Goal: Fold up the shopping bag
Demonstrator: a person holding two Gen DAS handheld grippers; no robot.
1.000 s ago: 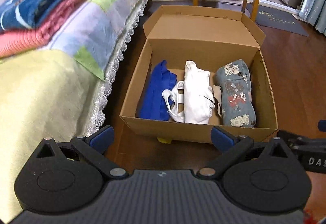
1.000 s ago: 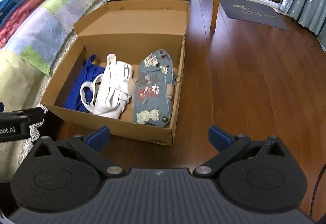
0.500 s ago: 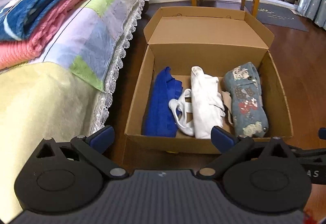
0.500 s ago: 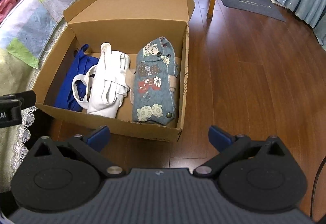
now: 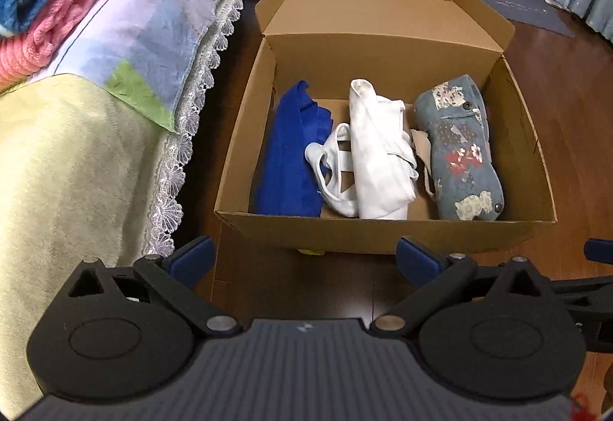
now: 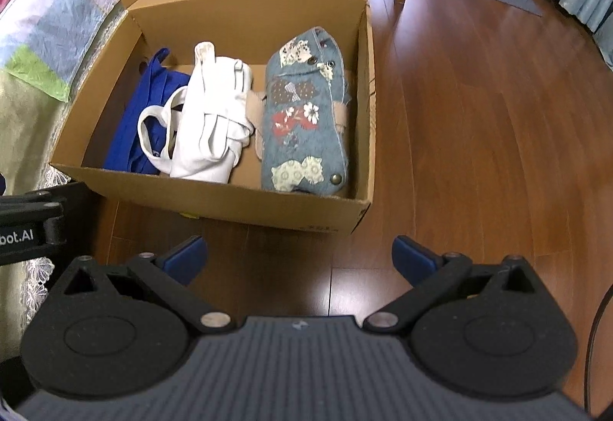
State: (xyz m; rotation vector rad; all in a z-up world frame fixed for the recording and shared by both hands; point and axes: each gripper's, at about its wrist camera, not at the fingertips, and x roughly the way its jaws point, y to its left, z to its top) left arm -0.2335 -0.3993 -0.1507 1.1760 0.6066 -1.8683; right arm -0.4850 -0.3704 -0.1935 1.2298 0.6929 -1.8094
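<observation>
Three bags (image 5: 379,152) lie bundled in box (image 5: 383,233); both grippers, left (image 5: 304,260) & right (image 6: 299,256), spread wide, empty, short of it. Either pre-pick or just stowed.

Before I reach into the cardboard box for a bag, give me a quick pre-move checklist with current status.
1. Left gripper open and empty: ok.
2. Right gripper open and empty: ok.
3. Cardboard box lid flapped back, top unobstructed: ok.
4. Bags reachable: blue bag, white bag and patchwork denim bag lie side by side: ok.
5. White bag's handle loop rests over the blue bag, may drag it: not ok.
6. Grippers past the near box wall: not ok, both short of it.
</observation>
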